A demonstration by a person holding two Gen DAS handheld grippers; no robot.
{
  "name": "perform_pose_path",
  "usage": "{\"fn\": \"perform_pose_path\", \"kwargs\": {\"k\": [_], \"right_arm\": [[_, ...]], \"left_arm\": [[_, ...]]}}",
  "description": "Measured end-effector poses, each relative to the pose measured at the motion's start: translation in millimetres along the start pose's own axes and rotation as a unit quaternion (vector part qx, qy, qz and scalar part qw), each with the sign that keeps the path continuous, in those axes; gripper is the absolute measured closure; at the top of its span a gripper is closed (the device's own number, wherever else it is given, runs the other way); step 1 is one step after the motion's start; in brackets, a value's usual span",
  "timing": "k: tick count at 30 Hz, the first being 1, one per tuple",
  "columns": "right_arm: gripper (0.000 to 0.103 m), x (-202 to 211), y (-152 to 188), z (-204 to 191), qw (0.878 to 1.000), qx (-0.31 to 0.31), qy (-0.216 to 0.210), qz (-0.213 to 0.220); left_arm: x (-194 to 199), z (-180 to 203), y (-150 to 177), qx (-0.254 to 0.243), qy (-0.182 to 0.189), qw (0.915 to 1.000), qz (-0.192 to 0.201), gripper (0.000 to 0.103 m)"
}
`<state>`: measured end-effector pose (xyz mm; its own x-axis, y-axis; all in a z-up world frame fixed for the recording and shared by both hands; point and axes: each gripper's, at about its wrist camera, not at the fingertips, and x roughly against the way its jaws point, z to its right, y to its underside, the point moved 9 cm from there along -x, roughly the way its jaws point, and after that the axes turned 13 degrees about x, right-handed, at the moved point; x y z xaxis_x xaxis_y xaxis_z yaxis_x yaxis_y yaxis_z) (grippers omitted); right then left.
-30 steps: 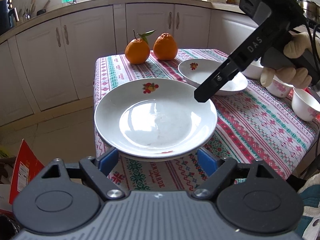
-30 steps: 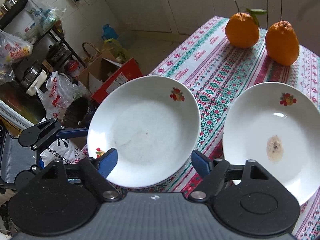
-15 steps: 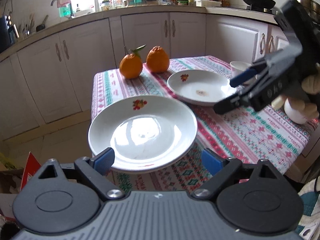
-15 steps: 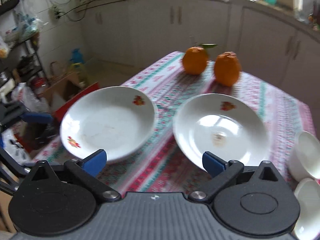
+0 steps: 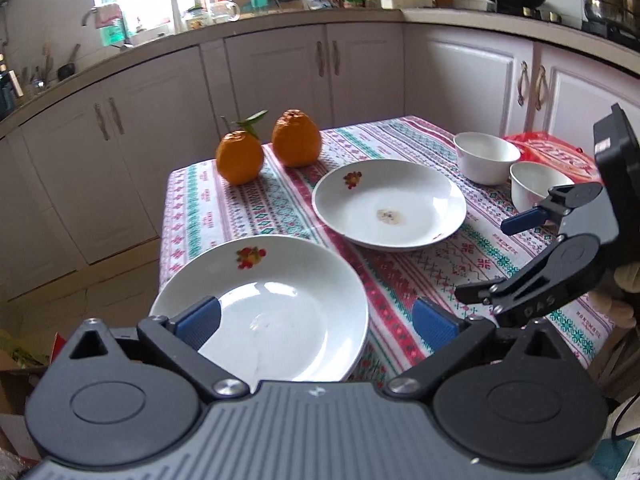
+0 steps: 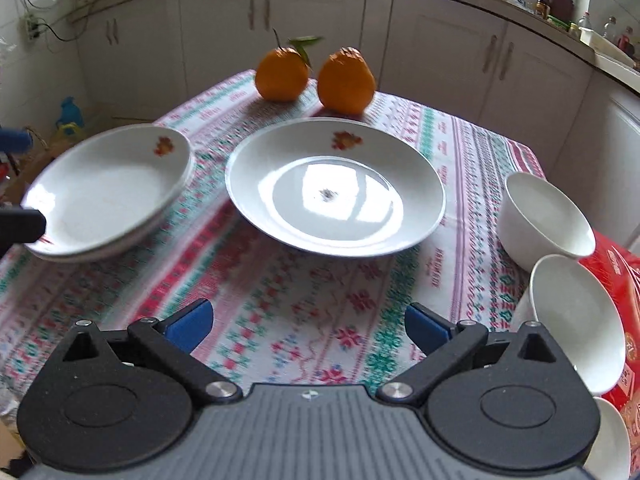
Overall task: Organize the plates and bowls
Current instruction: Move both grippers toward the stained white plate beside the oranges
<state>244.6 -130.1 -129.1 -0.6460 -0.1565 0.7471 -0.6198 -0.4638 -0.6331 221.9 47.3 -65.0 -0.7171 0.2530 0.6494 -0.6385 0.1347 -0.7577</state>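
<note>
White china sets the scene: a stack of two plates (image 6: 104,196) lies at the bench's corner, right ahead of the left hand-held gripper (image 5: 316,322), whose jaws are opening, with one blue pad over the near rim and nothing pressed between them. To that gripper's far right a single plate (image 5: 388,204) with a dried smudge at its centre sits on the patterned cloth, and beyond it stand two white bowls (image 5: 486,156). The right hand-held gripper (image 6: 308,326) is released and empty, jaws wide, pointing down at the cloth with the single plate straight ahead and the bowls to its right, beside a red packet (image 6: 624,280). Two oranges (image 6: 316,74) sit beyond the plates. By my reading, the stacking step is partly done; the next move calls for the right gripper to reach forward, close on the single plate's near rim and carry it onto the stack.
</note>
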Motion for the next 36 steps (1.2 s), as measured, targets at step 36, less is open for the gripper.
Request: {"fn": "perform_pose_path", "kwargs": {"k": [36], "right_arm": [[0.001, -49.7, -12.7, 28.3, 0.999, -0.036, -0.004, 0.024]], "left_arm": [[-201.7, 57.2, -106.3, -0.112, 0.096, 0.9802, -0.133, 0.006]]}}
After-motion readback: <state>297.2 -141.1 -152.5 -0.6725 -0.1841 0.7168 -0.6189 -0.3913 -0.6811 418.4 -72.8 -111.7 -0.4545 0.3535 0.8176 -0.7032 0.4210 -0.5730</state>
